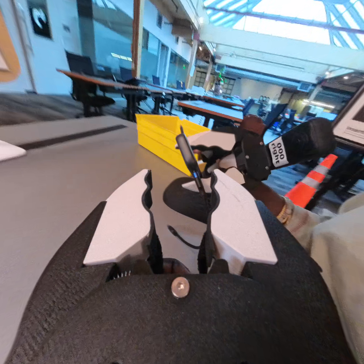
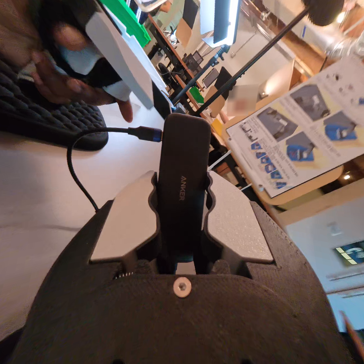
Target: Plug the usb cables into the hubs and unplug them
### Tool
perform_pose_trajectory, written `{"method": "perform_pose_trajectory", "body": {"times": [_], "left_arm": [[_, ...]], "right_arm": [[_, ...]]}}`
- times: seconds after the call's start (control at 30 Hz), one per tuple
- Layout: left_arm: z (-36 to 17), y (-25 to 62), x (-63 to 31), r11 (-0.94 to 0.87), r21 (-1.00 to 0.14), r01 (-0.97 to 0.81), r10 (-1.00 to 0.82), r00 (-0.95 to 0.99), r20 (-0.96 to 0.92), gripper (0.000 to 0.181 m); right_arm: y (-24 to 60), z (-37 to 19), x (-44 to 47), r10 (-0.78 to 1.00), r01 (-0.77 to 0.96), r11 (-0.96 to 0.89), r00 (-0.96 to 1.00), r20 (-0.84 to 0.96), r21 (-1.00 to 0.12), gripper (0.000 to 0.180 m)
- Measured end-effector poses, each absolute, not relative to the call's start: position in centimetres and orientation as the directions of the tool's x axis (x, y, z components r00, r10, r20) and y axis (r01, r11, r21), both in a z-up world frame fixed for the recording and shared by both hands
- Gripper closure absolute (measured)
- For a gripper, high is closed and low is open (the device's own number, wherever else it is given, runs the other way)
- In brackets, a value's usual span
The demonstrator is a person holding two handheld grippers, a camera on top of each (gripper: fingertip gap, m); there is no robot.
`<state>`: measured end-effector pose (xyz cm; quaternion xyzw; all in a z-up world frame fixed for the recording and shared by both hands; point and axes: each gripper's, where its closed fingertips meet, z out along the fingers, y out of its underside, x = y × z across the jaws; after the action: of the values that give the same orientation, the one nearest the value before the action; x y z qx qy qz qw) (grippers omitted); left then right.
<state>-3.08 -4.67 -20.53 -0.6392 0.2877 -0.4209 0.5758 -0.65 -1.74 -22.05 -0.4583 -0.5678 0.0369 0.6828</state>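
While the left claw (image 1: 181,185) gapes, right claw (image 2: 181,185) clamps the hub (image 2: 184,171) lengthwise, pointing forward.

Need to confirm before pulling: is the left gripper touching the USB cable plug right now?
Apart. Left wrist view: the left gripper is open, the cable plug between its fingers with a gap on the left; right-side contact unclear.

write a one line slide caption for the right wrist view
Right gripper clamps a black hub upright, a cable plugged into its left side, over a white table.
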Motion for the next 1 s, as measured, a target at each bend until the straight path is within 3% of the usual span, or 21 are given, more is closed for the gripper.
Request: {"method": "perform_pose_trajectory", "body": {"times": [0.13, 0.2, 0.23, 0.4, 0.63, 0.7, 0.8, 0.9, 0.97, 1.0], "left_arm": [[-20.9, -5.3, -1.2, -0.218, -0.969, 0.118, -0.873, 0.42, 0.248, 0.131], [-20.6, -5.3, -1.1, -0.234, -0.958, 0.164, -0.871, 0.402, 0.282, 0.159], [-20.5, -5.3, -1.2, -0.242, -0.953, 0.184, -0.871, 0.391, 0.296, 0.164], [-19.3, -5.1, -2.1, -0.373, -0.855, 0.359, -0.841, 0.258, 0.475, 0.169], [-17.4, -3.0, -6.8, -0.494, -0.597, 0.632, -0.732, 0.068, 0.678, 0.168], [-17.3, -2.8, -7.4, -0.521, -0.548, 0.654, -0.707, 0.029, 0.707, 0.169], [-17.6, -3.0, -6.8, -0.586, -0.511, 0.629, -0.674, -0.027, 0.738, 0.168], [-18.0, -3.6, -5.6, -0.66, -0.48, 0.579, -0.641, -0.1, 0.761, 0.169], [-18.4, -3.8, -4.7, -0.686, -0.483, 0.545, -0.628, -0.108, 0.77, 0.168], [-18.5, -3.8, -4.5, -0.691, -0.475, 0.546, -0.622, -0.113, 0.775, 0.168]], "right_arm": [[-3.0, -22.5, -2.2, 0.487, 0.553, 0.647, 0.231, 0.842, -0.525, 0.132], [-3.4, -22.5, -2.8, 0.447, 0.569, 0.672, 0.2, 0.872, -0.474, 0.132], [-3.4, -22.5, -2.8, 0.422, 0.581, 0.679, 0.192, 0.886, -0.449, 0.132], [-3.9, -20.9, -3.1, 0.329, 0.554, 0.731, 0.227, 0.917, -0.399, 0.133], [-3.9, -18.1, -0.9, 0.171, 0.522, 0.783, 0.341, 0.924, -0.337, 0.124], [-4.0, -17.9, -0.8, 0.094, 0.542, 0.796, 0.329, 0.94, -0.27, 0.122], [-4.0, -18.3, -1.1, -0.106, 0.631, 0.772, 0.245, 0.964, -0.076, 0.123], [-4.0, -18.8, -1.2, -0.245, 0.679, 0.731, 0.171, 0.954, 0.066, 0.134], [-4.2, -18.5, -0.9, -0.29, 0.697, 0.713, 0.19, 0.938, 0.08, 0.158], [-4.2, -18.5, -0.8, -0.282, 0.698, 0.713, 0.189, 0.941, 0.074, 0.158]]}}
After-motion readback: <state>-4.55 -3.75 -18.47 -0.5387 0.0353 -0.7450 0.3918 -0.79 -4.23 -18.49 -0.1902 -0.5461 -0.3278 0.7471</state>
